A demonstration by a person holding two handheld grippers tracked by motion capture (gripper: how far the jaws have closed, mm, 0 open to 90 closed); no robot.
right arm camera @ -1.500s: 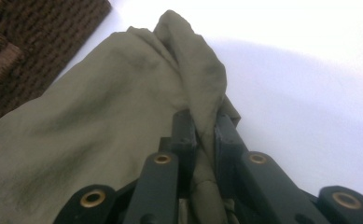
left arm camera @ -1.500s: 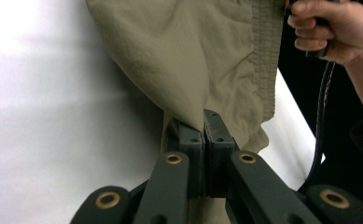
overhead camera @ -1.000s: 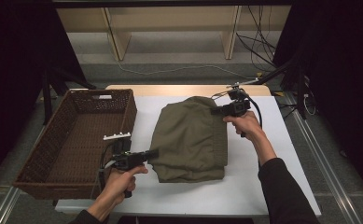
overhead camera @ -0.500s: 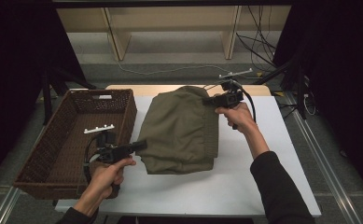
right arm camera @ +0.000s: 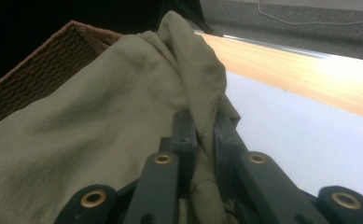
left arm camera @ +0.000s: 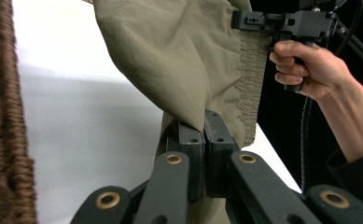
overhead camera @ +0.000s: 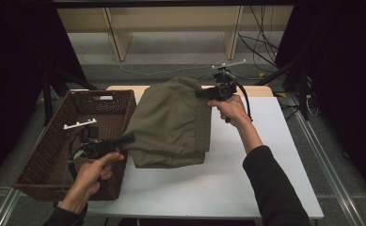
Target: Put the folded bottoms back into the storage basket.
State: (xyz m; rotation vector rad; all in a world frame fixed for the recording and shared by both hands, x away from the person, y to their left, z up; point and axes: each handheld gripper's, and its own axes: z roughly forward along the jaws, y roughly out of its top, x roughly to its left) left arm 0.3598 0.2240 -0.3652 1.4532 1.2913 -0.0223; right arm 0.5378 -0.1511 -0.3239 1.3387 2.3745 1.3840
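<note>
Since the earlier frame the garment (overhead camera: 171, 125) has shifted left toward the basket (overhead camera: 44, 169). Both grippers, left (overhead camera: 130, 138) and right (overhead camera: 200, 93), clench it mid-frame, lifted; lowering it in remains.

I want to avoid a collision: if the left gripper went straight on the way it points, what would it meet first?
The left gripper is already shut on the olive garment, so that comes first. Beyond the cloth, its own view looks toward the right hand and right gripper, though depth is unclear.
</note>
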